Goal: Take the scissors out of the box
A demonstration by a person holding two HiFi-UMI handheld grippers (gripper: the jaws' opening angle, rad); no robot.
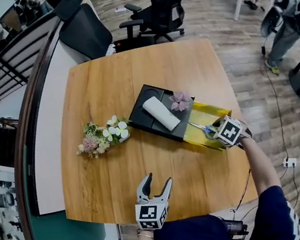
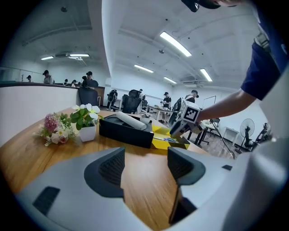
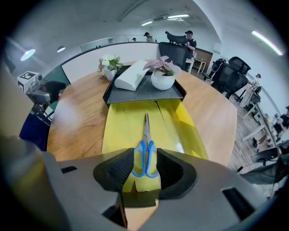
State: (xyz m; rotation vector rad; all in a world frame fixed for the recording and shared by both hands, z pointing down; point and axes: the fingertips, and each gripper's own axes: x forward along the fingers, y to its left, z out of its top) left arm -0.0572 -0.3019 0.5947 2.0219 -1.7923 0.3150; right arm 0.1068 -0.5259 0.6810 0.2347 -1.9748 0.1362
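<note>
Scissors (image 3: 146, 143) lie flat on the floor of the yellow box (image 3: 119, 131), blue handles toward the right gripper (image 3: 145, 164). Its jaws flank the handles on both sides and appear to clamp them. Left gripper (image 2: 145, 166) hangs over the wooden table (image 1: 104, 90), jaws wide apart, nothing between them

Right gripper (image 1: 215, 132) at scissors (image 1: 202, 128) in yellow box (image 1: 209, 112), left gripper (image 1: 158, 181) well apart.

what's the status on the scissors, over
Left gripper open, empty, over the table. Right gripper shut on scissors by the blue handles, scissors flat in yellow box. Nothing blocking the lift.
</note>
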